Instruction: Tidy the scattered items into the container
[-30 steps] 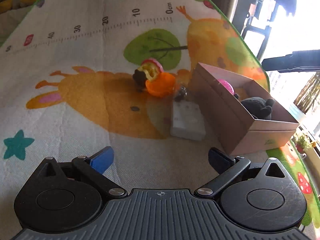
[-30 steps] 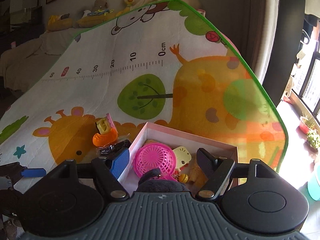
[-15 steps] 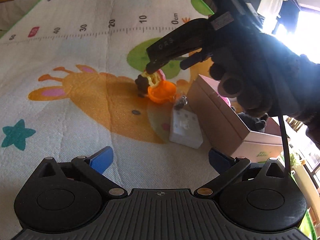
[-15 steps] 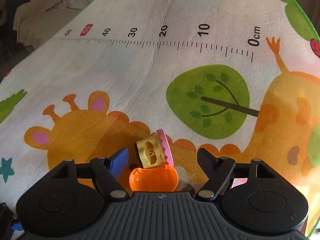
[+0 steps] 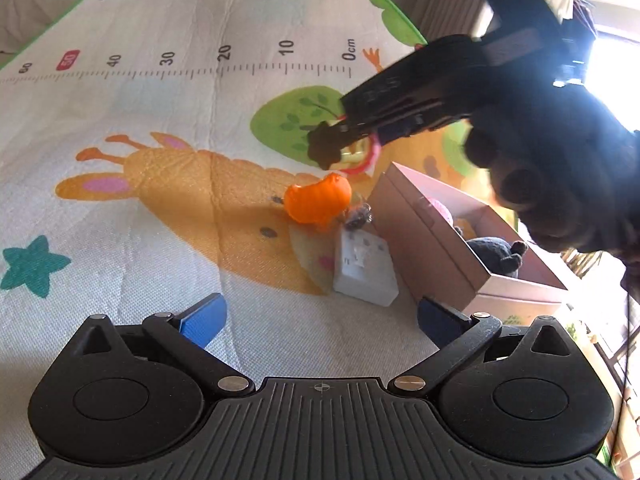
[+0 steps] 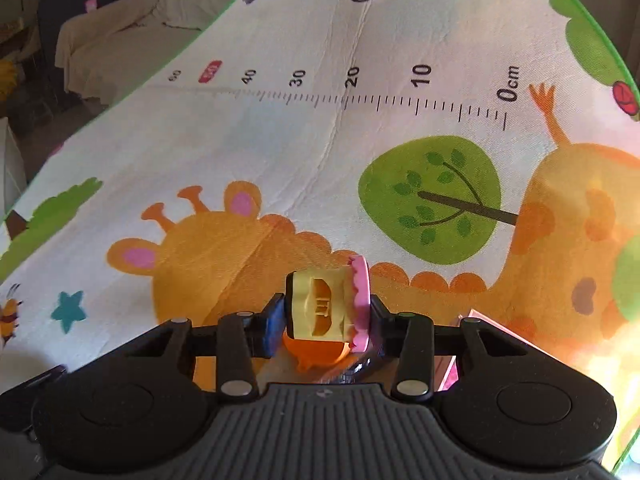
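Observation:
My right gripper (image 6: 326, 312) is shut on a yellow toy cake with a pink frilled top (image 6: 326, 306), lifted off the play mat. The left wrist view shows the same cake (image 5: 360, 156) in the right gripper above the mat, just left of the open cardboard box (image 5: 432, 240). An orange toy (image 5: 318, 202) lies on the mat below it, also seen as the orange toy (image 6: 316, 354) under the cake. My left gripper (image 5: 320, 318) stands open and empty, low over the mat. A white block (image 5: 364, 270) lies against the box's near side.
A small dark object (image 5: 358, 218) sits between the orange toy and the box. Inside the box lie a dark plush (image 5: 496, 258) and something pink (image 5: 440, 210). A gloved hand (image 5: 552, 184) holds the right gripper. The play mat (image 5: 160, 120) stretches left; a window is at right.
My right gripper came from over the box to the cake, shut on it and lifted it off the orange toy. The left gripper stayed open and tilted slightly.

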### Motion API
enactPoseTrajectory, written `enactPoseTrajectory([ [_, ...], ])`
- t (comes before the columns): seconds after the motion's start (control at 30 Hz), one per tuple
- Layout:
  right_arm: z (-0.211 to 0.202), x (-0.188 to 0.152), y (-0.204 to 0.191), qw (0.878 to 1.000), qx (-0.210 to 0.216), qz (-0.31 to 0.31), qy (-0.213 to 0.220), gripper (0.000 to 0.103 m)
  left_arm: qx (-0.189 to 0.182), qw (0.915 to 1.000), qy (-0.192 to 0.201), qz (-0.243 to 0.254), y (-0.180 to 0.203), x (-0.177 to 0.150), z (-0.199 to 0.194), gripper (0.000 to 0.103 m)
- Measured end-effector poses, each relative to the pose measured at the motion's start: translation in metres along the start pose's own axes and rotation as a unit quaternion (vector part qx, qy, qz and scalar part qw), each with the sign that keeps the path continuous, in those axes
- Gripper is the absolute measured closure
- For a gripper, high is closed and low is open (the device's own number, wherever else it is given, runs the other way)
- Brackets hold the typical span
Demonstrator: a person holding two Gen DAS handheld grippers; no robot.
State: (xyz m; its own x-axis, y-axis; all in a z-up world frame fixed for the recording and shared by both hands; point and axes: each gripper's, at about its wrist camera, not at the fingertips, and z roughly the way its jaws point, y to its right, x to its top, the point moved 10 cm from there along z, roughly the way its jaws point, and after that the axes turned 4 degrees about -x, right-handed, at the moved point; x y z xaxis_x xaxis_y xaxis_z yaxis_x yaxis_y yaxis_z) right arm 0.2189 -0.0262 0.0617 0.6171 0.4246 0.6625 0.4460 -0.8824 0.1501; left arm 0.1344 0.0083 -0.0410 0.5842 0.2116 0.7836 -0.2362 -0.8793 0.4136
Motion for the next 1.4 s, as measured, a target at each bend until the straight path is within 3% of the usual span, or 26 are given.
enactPoseTrajectory([
  [0.13,-0.063,-0.034,0.011,1.0,0.014,0.017,0.017,0.061,0.001,1.0,-0.004,0.005,0.001,-0.001,0.001,0.0],
  [0.23,-0.092,-0.077,0.016,0.999,0.026,0.03,-0.006,0.061,0.006,0.9999,-0.011,0.004,-0.001,-0.002,0.003,0.0],
  [0.43,-0.1,-0.171,0.013,0.996,0.03,0.05,-0.073,0.061,0.03,0.9988,-0.029,0.024,0.0,-0.006,0.009,0.0],
  [0.57,-0.103,-0.198,0.019,0.994,0.026,0.075,-0.069,0.061,0.053,0.9961,-0.046,0.052,0.003,-0.009,0.013,0.0],
  [0.63,-0.108,-0.201,0.023,0.994,0.031,0.093,-0.052,0.055,0.067,0.9936,-0.057,0.07,0.006,-0.011,0.016,0.0],
  [0.77,-0.114,-0.19,0.031,0.995,0.025,0.096,-0.024,0.054,0.088,0.9885,-0.075,0.098,0.009,-0.015,0.021,0.0],
  [0.93,-0.109,-0.151,0.039,0.996,0.012,0.087,0.004,0.054,0.09,0.988,-0.074,0.102,0.009,-0.016,0.021,0.0],
  [1.03,-0.092,-0.115,0.035,0.997,0.017,0.074,0.005,0.067,0.087,0.9888,-0.072,0.098,0.008,-0.015,0.021,0.0],
  [1.27,0.0,-0.026,0.026,0.986,0.056,0.131,-0.09,0.068,0.072,0.9928,-0.056,0.078,0.004,-0.012,0.018,0.0],
  [1.33,0.033,-0.012,0.026,0.983,0.039,0.138,-0.119,0.067,0.064,0.9944,-0.05,0.067,0.002,-0.011,0.016,0.0],
  [1.4,0.061,-0.007,0.027,0.979,0.012,0.145,-0.146,0.059,0.058,0.9954,-0.046,0.06,0.001,-0.01,0.015,0.0],
])
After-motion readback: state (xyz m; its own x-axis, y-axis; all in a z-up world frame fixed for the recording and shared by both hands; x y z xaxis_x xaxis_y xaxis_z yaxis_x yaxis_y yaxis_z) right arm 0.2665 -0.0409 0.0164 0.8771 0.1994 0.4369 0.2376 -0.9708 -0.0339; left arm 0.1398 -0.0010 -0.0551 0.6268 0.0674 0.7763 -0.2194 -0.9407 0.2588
